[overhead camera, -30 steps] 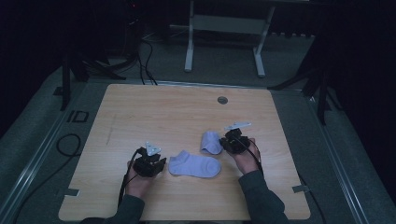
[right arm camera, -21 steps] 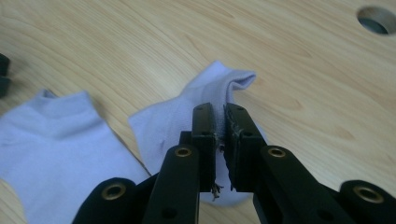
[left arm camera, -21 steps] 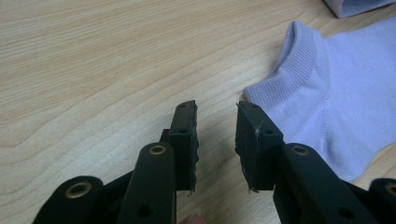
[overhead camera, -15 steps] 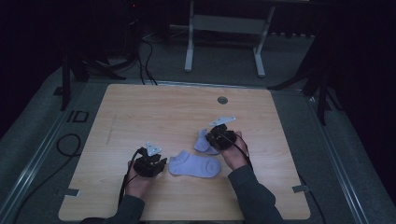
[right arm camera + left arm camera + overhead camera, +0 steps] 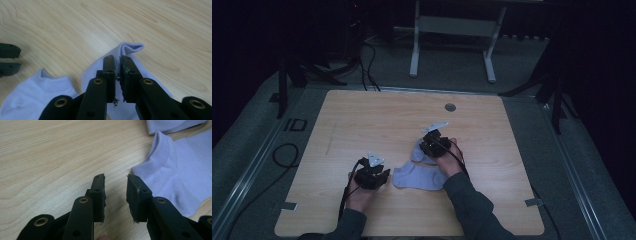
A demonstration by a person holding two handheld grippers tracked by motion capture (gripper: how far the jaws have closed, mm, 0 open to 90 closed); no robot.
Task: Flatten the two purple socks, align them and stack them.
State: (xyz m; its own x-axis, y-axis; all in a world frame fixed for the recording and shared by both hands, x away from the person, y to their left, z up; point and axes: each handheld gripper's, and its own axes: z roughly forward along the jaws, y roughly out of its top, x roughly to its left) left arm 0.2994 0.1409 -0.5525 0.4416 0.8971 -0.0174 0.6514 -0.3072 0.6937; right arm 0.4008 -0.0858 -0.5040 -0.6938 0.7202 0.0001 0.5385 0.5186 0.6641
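Sock (image 5: 130,53) pinched in right hand-held gripper (image 5: 117,62), long axis running away; left hand-held gripper (image 5: 115,185) empty, jaws parted

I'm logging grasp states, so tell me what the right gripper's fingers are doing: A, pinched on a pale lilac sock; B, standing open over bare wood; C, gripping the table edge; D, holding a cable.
A: in the right gripper view the right gripper has its fingers closed on a fold of the pale lilac sock.
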